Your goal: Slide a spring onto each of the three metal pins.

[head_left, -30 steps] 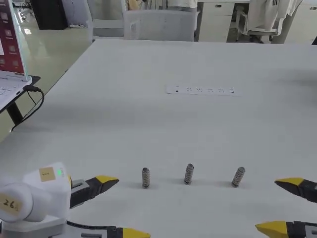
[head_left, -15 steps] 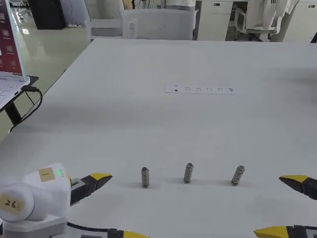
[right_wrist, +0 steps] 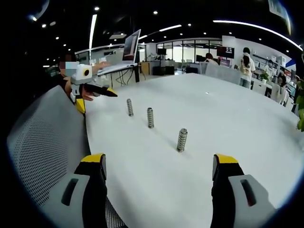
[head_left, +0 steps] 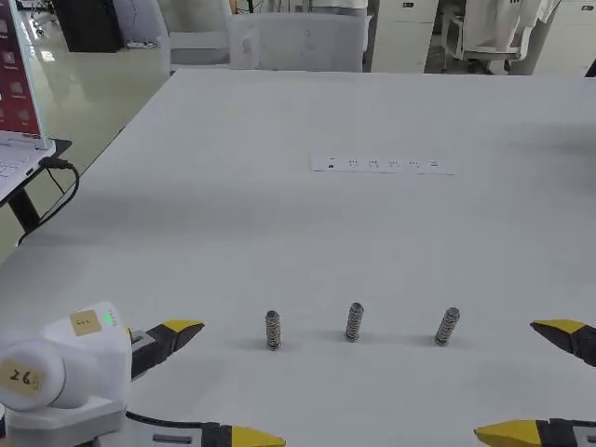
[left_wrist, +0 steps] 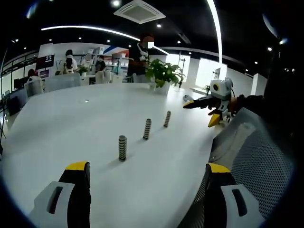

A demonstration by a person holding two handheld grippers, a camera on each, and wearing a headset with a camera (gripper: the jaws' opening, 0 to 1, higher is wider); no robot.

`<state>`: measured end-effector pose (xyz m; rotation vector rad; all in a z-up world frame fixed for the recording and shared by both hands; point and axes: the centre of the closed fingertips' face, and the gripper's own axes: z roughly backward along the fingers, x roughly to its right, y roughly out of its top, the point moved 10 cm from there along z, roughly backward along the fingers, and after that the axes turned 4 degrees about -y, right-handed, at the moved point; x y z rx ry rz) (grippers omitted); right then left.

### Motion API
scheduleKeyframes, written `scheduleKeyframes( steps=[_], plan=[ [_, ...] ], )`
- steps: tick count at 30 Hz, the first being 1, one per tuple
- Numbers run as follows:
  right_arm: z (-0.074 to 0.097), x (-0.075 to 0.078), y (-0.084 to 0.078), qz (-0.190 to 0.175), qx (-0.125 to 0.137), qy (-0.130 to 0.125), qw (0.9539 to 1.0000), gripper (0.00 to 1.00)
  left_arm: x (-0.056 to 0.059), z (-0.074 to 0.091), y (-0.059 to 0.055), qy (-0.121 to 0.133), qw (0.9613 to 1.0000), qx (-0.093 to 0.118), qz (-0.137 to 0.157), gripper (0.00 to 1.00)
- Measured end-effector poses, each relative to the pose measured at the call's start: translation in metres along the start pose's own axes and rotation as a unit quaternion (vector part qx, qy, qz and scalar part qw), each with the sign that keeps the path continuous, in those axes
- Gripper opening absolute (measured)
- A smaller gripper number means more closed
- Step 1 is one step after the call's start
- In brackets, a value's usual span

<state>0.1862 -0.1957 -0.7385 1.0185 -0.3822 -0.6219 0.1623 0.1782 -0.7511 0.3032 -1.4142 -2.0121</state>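
Three springs stand upright in a row on the white table (head_left: 307,233): the left spring (head_left: 273,330), the middle spring (head_left: 355,322) and the right spring (head_left: 448,326). Each seems to sit over a pin, which is hidden inside the coils. My left gripper (head_left: 219,382) is at the near left, open and empty, a short way from the left spring (left_wrist: 122,147). At the near right my right gripper (head_left: 533,380) is also open and empty, beside the right spring (right_wrist: 182,139). Each gripper view looks along the row from its own end.
A white power strip (head_left: 382,167) lies further back on the table. A laptop (head_left: 14,93) with a black cable (head_left: 65,200) stands on a stand off the left edge. Chairs (head_left: 298,42) line the far edge. A grey mesh chair back (right_wrist: 42,137) is near me.
Both grippers have drawn slightly outward from the row, the left one leftward and the right one rightward. The springs have not moved.
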Motion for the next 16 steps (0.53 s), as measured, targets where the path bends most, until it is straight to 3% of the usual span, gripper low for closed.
scheduleKeyframes(
  steps=[16],
  plan=[
    [-0.0013, 0.0038, -0.0022, -0.007, 0.003, -0.008, 0.9999, 0.98, -0.0021, -0.0004, 0.0003, 0.006, 1.0000, 0.001, 0.000, 0.98]
  ],
)
